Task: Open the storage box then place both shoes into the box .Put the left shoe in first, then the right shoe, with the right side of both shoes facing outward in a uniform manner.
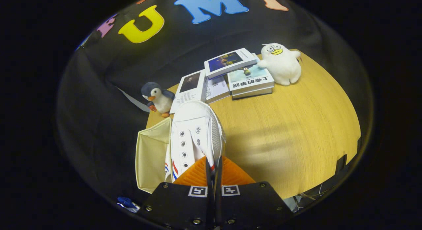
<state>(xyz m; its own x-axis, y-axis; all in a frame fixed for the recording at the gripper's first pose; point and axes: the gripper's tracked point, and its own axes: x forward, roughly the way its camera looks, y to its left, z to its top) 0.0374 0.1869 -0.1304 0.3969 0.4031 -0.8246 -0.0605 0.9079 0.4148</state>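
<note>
In the lower middle of the frame, your gripper [213,169] pinches the white shoe's [194,134] collar, jaws clamped, carrying it above the open storage box [150,157] for lowering.

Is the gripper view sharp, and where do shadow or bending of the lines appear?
In the gripper view the white shoe, gripped by the gripper, looks sharp; a soft shadow lies on the wooden table just right of the shoe; the fisheye lens bends the table's edge into a curve; the books beyond look slightly softer.
</note>
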